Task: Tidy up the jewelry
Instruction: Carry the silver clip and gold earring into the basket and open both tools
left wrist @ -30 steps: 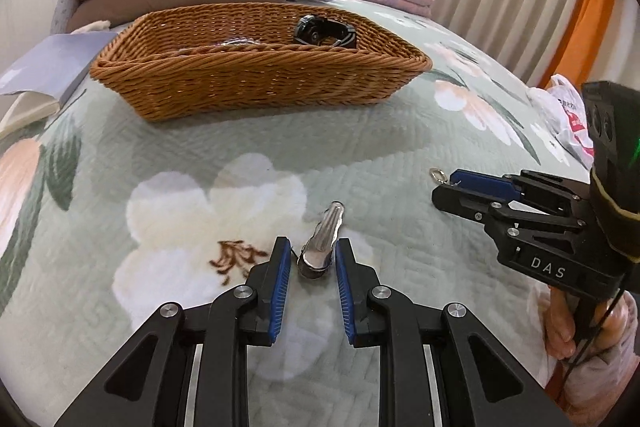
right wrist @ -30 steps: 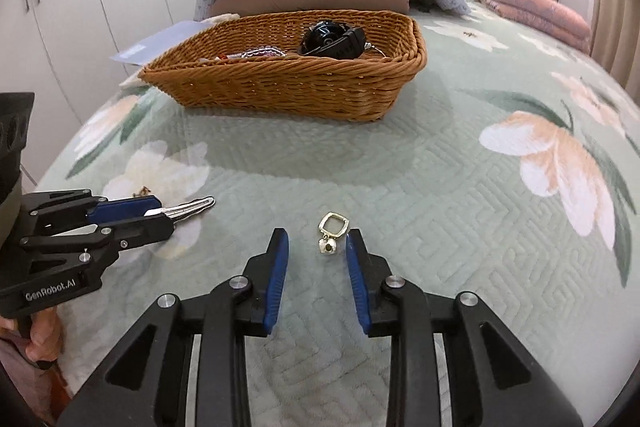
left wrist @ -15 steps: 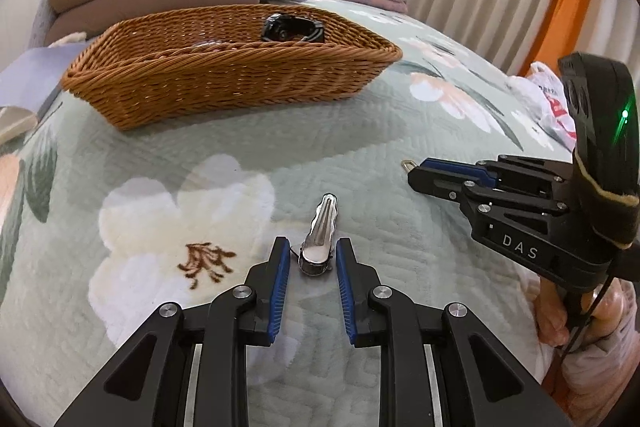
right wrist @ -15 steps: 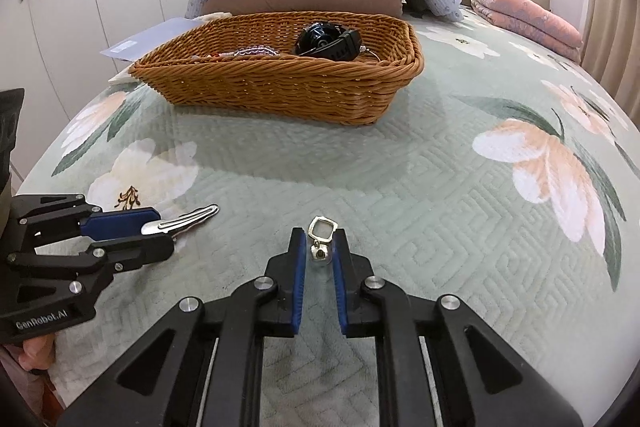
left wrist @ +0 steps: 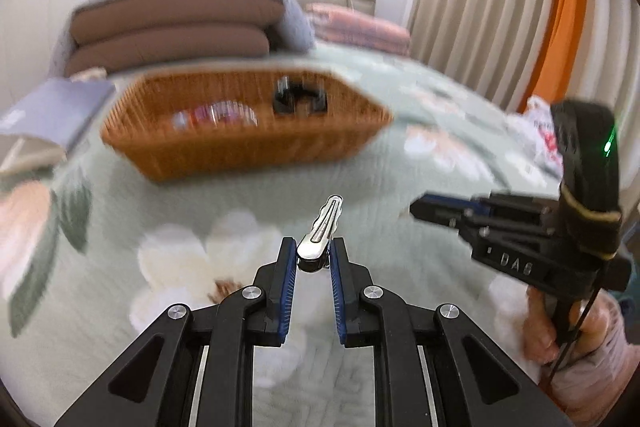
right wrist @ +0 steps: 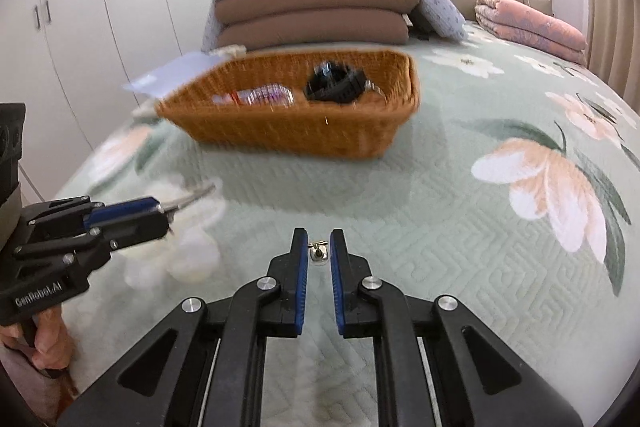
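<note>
Writing on left gripper body: "GenRobot.AI" in pale letters, read from the right wrist view.
Writing on right gripper body: "DAS", read from the left wrist view, somewhat blurred.
Left gripper [left wrist: 313,256]: jaws closing, only a narrow gap between them; the blue pads [left wrist: 289,267] press the wide end of a silver hair clip [left wrist: 322,232], whose narrow end juts forward past the fingertips, clear of the bedspread.
Right gripper [right wrist: 319,247]: jaws drawn nearly together; the blue pads [right wrist: 302,263] pinch a small gold-coloured pendant with a square loop [right wrist: 318,253] close to the tips.
Hands: a person's hand [right wrist: 44,333] grips the left gripper's handle; another hand [left wrist: 560,331] grips the right one's.
Wicker basket [right wrist: 280,131]: sits further up the bed, well apart from both grippers; inside lie a black watch [right wrist: 338,85] towards the right and a reddish beaded piece [right wrist: 260,95] towards the left, too blurred to name exactly.
Bedspread [right wrist: 460,227]: pale green quilt with large flowers.
Behind the basket: stacked brown cushions [right wrist: 316,15] under a grey-blue cover, and a folded pink quilt [right wrist: 528,23].
</note>
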Motion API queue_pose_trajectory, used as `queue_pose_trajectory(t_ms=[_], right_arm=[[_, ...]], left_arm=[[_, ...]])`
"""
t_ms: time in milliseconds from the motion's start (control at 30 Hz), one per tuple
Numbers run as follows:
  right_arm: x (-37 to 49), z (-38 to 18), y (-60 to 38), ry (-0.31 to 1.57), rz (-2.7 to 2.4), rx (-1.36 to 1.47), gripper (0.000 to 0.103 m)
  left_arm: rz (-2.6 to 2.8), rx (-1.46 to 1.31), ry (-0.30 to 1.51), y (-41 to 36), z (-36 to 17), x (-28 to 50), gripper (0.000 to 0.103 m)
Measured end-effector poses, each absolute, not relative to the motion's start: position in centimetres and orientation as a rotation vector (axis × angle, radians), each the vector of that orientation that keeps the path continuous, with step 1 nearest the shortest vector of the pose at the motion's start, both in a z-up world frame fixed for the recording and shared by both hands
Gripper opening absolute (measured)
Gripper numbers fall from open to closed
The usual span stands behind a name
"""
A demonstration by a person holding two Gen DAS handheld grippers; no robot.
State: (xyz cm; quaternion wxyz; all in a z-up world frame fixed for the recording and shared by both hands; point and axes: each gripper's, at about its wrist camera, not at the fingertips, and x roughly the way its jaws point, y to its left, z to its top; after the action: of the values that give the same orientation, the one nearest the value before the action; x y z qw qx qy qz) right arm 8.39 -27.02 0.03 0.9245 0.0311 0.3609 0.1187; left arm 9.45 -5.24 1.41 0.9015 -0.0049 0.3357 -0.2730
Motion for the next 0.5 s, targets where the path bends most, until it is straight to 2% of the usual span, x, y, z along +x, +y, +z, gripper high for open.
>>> queue_pose_trajectory(t_ms=[267, 500], right_arm=[[12.7, 7.1, -25.2, 0.588, 0.259, 0.042, 0.013], [21.2, 4.9, -23.2, 0.598, 0.315, 0.134, 0.012]], left_arm=[[-0.525, -0.068, 0.571, -3.6, 6.9, 14.8, 0.017], [-0.502, -0.147, 0.574, -2.3, 5.0, 22.1, 0.017]])
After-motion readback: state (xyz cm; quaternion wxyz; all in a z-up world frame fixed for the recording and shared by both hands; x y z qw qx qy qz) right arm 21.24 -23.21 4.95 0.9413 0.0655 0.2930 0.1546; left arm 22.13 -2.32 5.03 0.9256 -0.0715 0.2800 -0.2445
